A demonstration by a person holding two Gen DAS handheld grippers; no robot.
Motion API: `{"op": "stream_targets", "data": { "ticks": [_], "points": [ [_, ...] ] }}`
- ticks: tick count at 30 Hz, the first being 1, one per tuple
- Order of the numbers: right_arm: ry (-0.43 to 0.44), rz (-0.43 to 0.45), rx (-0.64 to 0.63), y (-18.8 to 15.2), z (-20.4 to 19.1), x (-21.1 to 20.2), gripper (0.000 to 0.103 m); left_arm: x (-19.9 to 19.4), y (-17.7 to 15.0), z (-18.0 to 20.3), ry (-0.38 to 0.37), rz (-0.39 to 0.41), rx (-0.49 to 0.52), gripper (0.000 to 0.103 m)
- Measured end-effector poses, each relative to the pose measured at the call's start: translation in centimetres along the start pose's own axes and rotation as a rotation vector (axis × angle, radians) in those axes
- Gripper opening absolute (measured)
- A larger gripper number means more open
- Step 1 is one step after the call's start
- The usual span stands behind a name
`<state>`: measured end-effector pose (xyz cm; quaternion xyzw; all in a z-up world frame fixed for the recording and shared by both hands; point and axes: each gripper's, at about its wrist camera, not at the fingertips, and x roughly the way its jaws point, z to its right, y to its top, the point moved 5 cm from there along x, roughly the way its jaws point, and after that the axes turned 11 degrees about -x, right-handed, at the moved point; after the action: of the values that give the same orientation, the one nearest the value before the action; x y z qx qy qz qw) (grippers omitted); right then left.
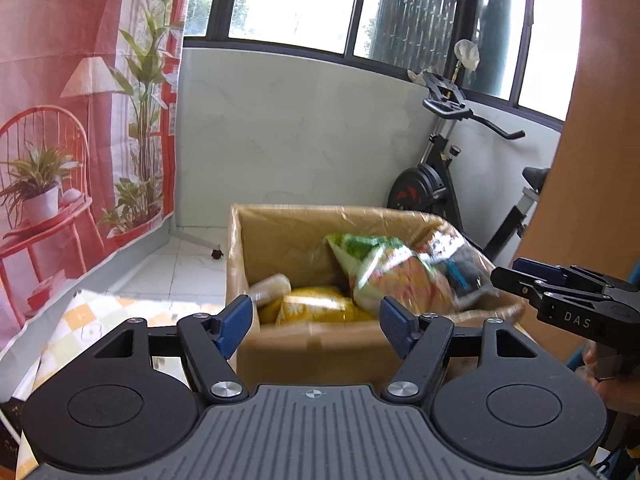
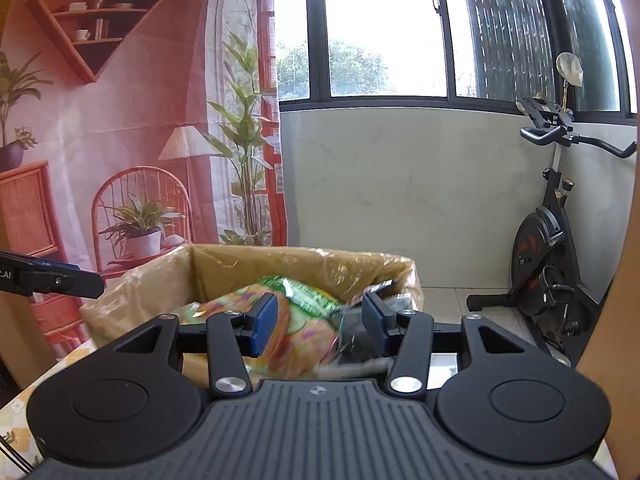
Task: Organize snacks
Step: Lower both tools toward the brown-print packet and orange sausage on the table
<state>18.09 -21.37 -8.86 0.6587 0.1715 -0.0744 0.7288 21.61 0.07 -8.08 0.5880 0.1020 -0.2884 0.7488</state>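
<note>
The left gripper point(image 1: 316, 324) is held with its blue-padded fingers spread wide, nothing between them, just in front of the near wall of an open brown cardboard box point(image 1: 320, 350). The right gripper point(image 2: 320, 322) is likewise held spread apart and grips nothing; it is seen over the near rim of the same box, and in the left wrist view it appears at the right edge, beside the box's right wall.

Directly beyond the right gripper's pads, a green-and-orange printed snack bag point(image 2: 296, 320) is seen, blurred, lying tilted at the top of the box's contents. Whether the pads touch it cannot be told. In the left wrist view this bag point(image 1: 384, 272) is propped against the right half of the box interior. To its right, a clear plastic packet with dark and blue contents point(image 1: 460, 264) is leaned on the right wall. At the bottom left of the box, a yellow snack bag point(image 1: 316, 306) is laid flat, and a pale tan wrapped pack point(image 1: 270, 290) is pressed beside it against the left wall. The box walls are covered with glossy tape or film.

The box is set on a desk covered by a yellow-and-white checked cloth point(image 1: 92, 312). A black exercise bike point(image 2: 548, 240) is stood on the tiled floor to the right, and a red printed backdrop point(image 2: 120, 120) is hung to the left.
</note>
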Motion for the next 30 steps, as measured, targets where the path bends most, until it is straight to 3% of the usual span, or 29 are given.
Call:
{"op": "stream_targets", "data": {
  "ticks": [12, 17, 30],
  "points": [
    [0.024, -0.018, 0.042, -5.0, -4.1, -5.0, 0.050, -2.9, -8.4, -2.4, 0.052, -0.102, -0.024, 0.072],
    [0.034, -0.071, 0.048, -8.0, -5.5, -5.2, 0.050, -2.6, -12.6, -4.2, 0.095, -0.179, -0.066, 0.072],
    [0.066, -0.204, 0.043, -14.4, -8.0, -5.1, 0.050, -1.5, -20.3, -5.8, 0.170, -0.330, -0.055, 0.072]
  ]
}}
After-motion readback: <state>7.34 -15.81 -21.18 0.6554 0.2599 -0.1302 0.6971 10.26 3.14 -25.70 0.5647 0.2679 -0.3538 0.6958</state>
